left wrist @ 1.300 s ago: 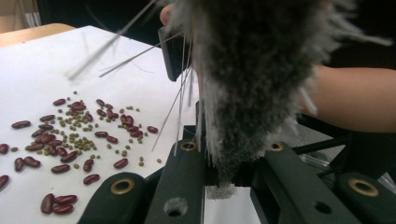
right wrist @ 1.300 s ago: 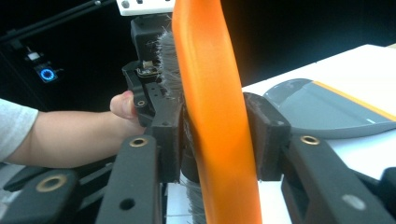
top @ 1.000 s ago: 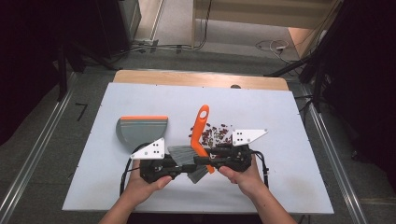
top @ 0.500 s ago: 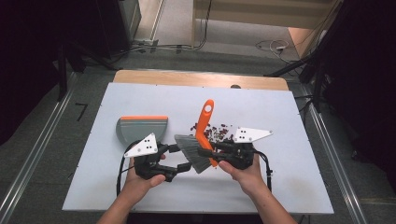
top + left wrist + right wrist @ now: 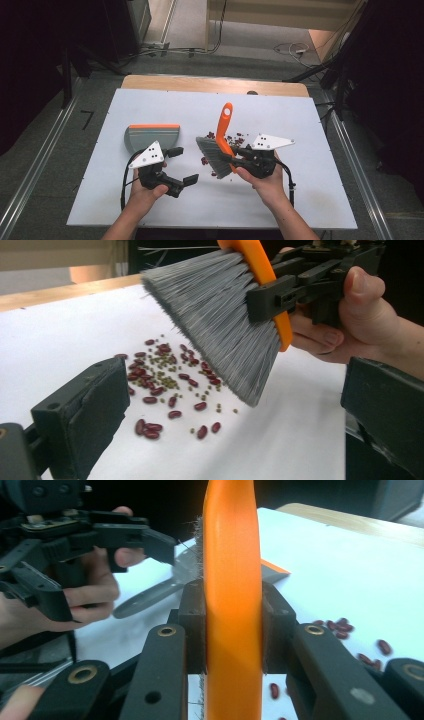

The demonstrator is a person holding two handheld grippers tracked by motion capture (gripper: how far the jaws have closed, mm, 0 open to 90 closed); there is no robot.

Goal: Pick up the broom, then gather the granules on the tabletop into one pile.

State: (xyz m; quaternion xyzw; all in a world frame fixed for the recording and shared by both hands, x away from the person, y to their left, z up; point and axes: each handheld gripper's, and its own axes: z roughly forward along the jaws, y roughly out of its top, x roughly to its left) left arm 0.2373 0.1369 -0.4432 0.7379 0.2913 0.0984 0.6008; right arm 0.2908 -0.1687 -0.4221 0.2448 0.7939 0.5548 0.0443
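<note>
Right hand-held gripper point(image 5: 235, 159) clenched on brush point(image 5: 220, 145) over beans point(image 5: 167, 382); left hand-held gripper point(image 5: 182, 167) just released, dustpan point(image 5: 150, 136) beside.

The brush point(image 5: 220, 145) has an orange handle and grey bristles. The right tool point(image 5: 239, 156) clamps its handle, which rises away past the jaws, while the bristles fan out toward the left tool point(image 5: 182, 167). Under and just beyond the bristle tips lies a scatter of red beans point(image 5: 165, 385) and small green ones on the desk. A grey dustpan point(image 5: 151, 136) with an orange edge sits flat just beyond the left tool.
</note>
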